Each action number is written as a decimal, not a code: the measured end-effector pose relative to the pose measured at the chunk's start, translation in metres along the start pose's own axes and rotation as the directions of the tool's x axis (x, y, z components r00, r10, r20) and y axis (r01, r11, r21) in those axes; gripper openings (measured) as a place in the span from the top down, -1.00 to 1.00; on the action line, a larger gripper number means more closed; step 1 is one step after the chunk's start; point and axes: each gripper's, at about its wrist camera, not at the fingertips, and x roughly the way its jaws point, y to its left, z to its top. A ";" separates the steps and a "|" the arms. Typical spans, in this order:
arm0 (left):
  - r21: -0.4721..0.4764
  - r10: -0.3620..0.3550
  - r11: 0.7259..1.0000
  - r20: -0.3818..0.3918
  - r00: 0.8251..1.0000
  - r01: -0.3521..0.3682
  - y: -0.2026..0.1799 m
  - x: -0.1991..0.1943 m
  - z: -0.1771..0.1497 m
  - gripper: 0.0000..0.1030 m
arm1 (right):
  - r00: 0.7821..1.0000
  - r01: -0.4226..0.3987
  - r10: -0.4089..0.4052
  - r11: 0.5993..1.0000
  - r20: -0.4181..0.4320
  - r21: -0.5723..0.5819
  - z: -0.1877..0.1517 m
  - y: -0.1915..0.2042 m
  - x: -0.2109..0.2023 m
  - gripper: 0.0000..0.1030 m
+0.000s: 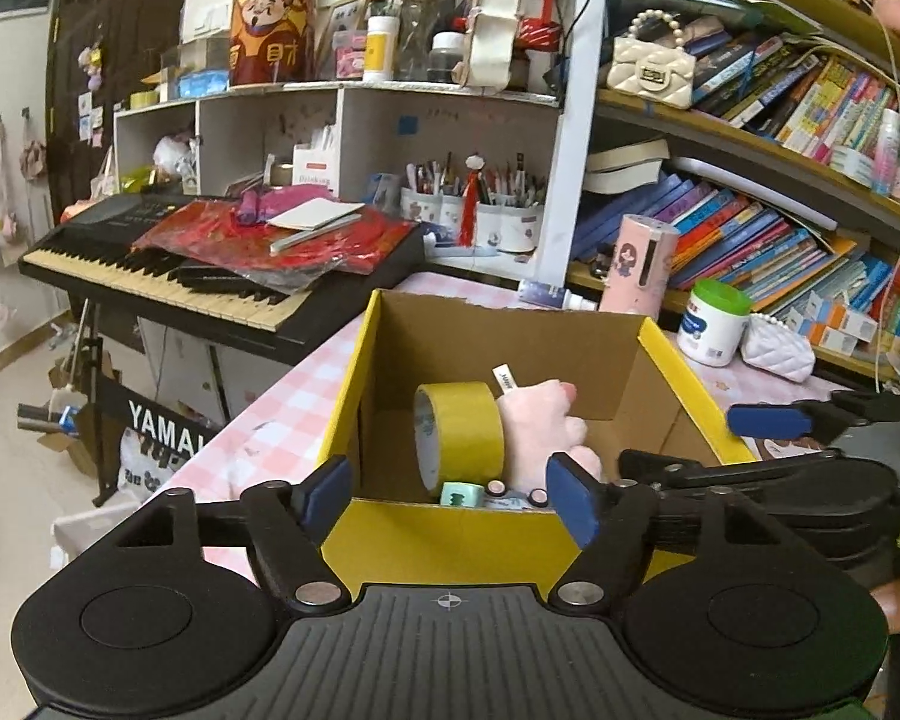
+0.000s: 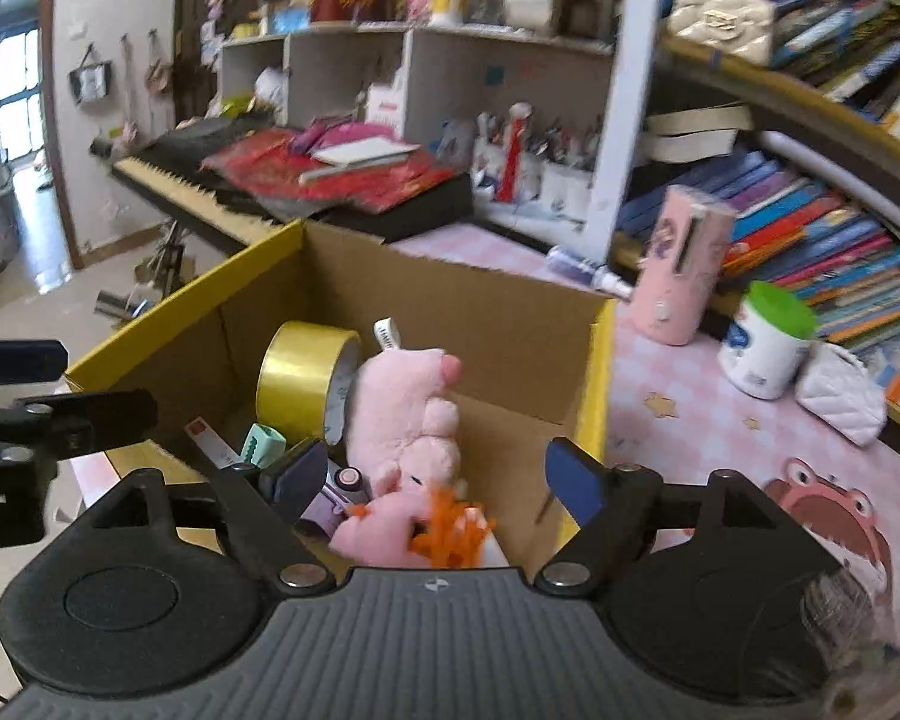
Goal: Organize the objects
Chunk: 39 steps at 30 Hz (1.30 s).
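Box (image 1: 450, 534) bottom perhaps partly hidden

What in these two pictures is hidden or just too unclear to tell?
- Box floor: left view, near wall and left tool cover it.
- Plush face: right view, it lies turned away; the orange part near the right tool is blurred.
- Small things under the tape: both views, partly hidden, too small to name.
- Tag text: too small.
- Book titles: right view, motion blur.
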 end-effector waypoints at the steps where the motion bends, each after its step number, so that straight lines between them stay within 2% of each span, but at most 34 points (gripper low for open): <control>1: 0.005 0.002 1.000 0.001 1.000 -0.002 -0.001 -0.002 0.000 -0.56 | 1.000 0.013 -0.013 1.000 0.010 0.007 -0.001 0.000 -0.006 -0.54; 5: 0.008 0.006 1.000 0.017 1.000 -0.006 -0.005 -0.014 -0.002 -0.72 | 0.995 0.084 -0.086 0.996 0.058 0.030 -0.005 0.000 -0.036 -0.61; 8: 0.027 0.003 1.000 0.018 1.000 -0.003 -0.009 -0.023 -0.008 -0.83 | 0.986 0.145 -0.151 0.986 0.072 0.088 -0.013 0.000 -0.057 -0.72; 18: 0.078 0.015 0.997 -0.054 0.998 -0.010 -0.011 -0.055 -0.047 -0.88 | 0.953 0.301 -0.301 0.920 -0.040 0.250 -0.067 0.018 -0.108 -0.89; 25: 0.132 -0.003 0.991 -0.104 0.995 0.016 -0.020 -0.076 -0.076 -0.92 | 0.913 0.407 -0.394 0.864 -0.107 0.295 -0.108 0.037 -0.138 -1.00; 31: 0.201 -0.035 0.977 -0.143 0.989 0.064 -0.036 -0.085 -0.090 -0.96 | 0.859 0.512 -0.481 0.808 -0.174 0.291 -0.138 0.049 -0.159 -1.00; 35: 0.243 -0.062 0.965 -0.144 0.988 0.096 -0.048 -0.092 -0.094 -1.00 | 0.832 0.555 -0.509 0.767 -0.221 0.323 -0.148 0.045 -0.167 -1.00; 39: 0.266 -0.047 0.960 -0.148 0.988 0.086 -0.058 -0.093 -0.094 -1.00 | 0.810 0.587 -0.524 0.727 -0.264 0.357 -0.154 0.038 -0.172 -1.00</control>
